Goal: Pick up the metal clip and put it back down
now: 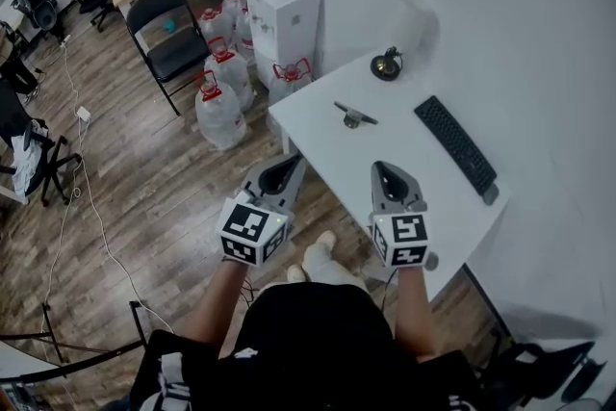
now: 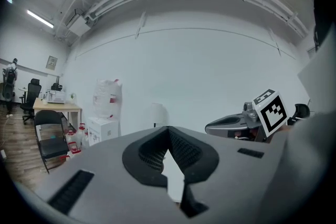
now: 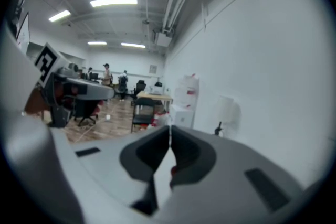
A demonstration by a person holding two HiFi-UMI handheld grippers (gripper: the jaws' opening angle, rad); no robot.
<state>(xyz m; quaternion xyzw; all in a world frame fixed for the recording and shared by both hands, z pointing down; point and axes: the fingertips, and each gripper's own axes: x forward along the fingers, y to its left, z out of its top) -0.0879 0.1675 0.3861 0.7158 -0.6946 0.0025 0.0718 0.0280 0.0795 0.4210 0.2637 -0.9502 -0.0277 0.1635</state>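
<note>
Metal clip (image 1: pixel 354 116) lies flat on the white table (image 1: pixel 318 125), out in the open toward the far side. It sits between the table's left edge and the black keyboard (image 1: pixel 456 147), touching neither. Nothing crowds it, so I judge a straight approach from my side should work.

Neither gripper has it. My left gripper (image 1: pixel 287 166) hangs at the table's near left edge with its jaws pressed together and nothing between them; its own view shows the pads meeting at the tip (image 2: pixel 168 131). My right gripper (image 1: pixel 386 170) is over the near part of the table, well short of the clip. Its jaws are together as well, and empty (image 3: pixel 169 131). Both point roughly level toward the far wall, which is why the clip shows in neither gripper view.

At the far corner stands what looks like a small table lamp (image 1: pixel 387 64), though the head view is too small for me to be sure. Water jugs (image 1: pixel 219 106) and a folding chair (image 1: pixel 168 34) stand on the floor to the left, clear of the work.

The pick-up has not yet begun. Whichever gripper goes in will need its jaws parted before it comes down over the clip. The right one is the nearer, I think.
</note>
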